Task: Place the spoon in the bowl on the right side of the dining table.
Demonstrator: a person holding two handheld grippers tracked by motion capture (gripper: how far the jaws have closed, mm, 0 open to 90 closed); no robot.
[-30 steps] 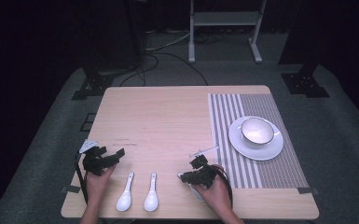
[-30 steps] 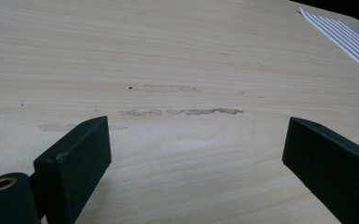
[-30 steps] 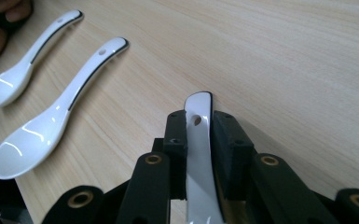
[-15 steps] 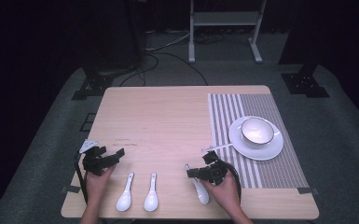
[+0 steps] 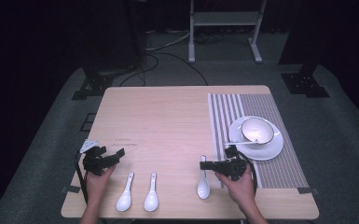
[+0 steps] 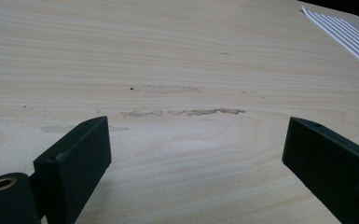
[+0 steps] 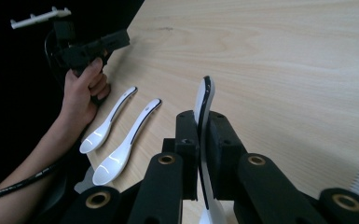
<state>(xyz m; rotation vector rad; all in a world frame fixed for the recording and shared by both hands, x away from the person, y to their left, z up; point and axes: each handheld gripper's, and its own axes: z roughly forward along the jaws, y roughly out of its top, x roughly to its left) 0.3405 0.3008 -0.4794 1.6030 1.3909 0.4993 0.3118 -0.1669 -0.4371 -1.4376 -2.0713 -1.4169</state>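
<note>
Near the front edge of the wooden table (image 5: 168,121), the right gripper (image 7: 202,128) has its jaws pinched tight on the handle of a white ceramic spoon (image 7: 203,107), just right of centre. Over on the left, the left gripper (image 5: 106,158) sits with jaws spread wide, nothing between them. Two more white spoons (image 5: 139,193) lie side by side between the hands. Beyond the right hand, bowl (image 5: 257,130) on saucer (image 5: 272,149), atop the striped placemat (image 5: 233,112).

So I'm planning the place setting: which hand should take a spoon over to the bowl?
Right. Its gripper is already shut on a spoon, and it sits beside the plate under the bowl. The left gripper is open, far across the table.
</note>
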